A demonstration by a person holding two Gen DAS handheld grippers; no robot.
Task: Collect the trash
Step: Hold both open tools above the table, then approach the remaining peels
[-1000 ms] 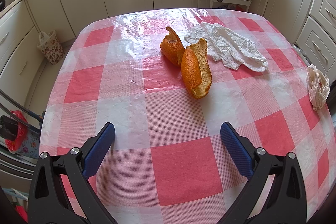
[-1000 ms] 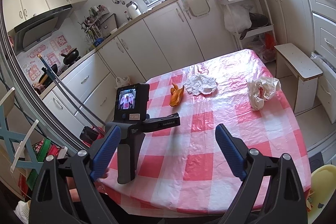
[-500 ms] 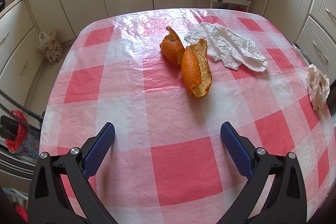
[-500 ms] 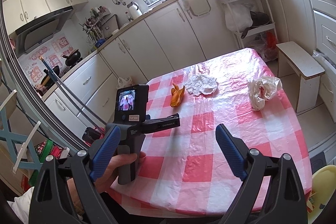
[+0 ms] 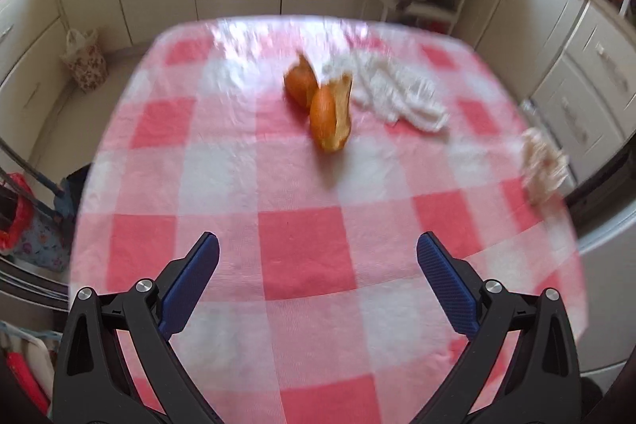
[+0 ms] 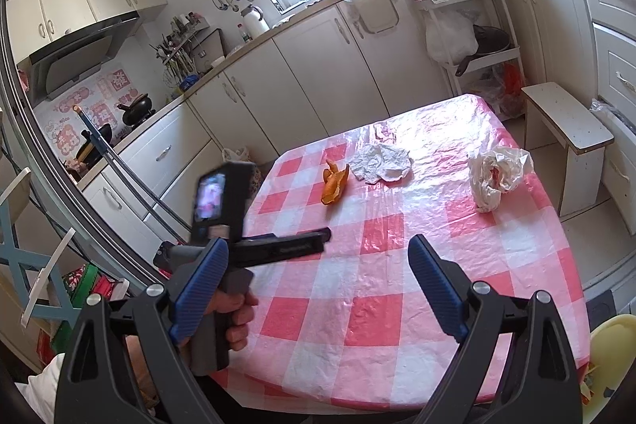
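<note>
The left claw (image 5: 318,261) hangs above the near part of the tabletop (image 5: 302,257) with its jaws spread wide and nothing between them. The right claw (image 6: 318,267) is likewise wide open and empty, held back off the near edge and higher up.

Ahead of the left claw, past a few checks of the red-and-white cloth, lies the orange peel (image 5: 328,110), two curled pieces leaning together. Touching its far right side is a crumpled white paper towel (image 5: 397,98). Well apart from both, at the right edge of the tabletop, sits a crumpled plastic bag (image 6: 497,177) with something red inside.

Risks, as I judge them:

- The left wrist view is smeared, which suggests the claw is moving fast; a hurried closing could miss the peel or skid it across the slick plastic cloth.
- The peel is thin, curved and in two pieces. A grip on one edge may lift only one piece, or the peel may spring out sideways.
- Peel and towel touch, so a wide grab could snag the towel and drag it.
- The plastic bag lies at the table edge; a nudge from the right claw could tip it onto the floor.
- No bin is clearly identifiable in either view, so where the trash goes I cannot tell.
</note>
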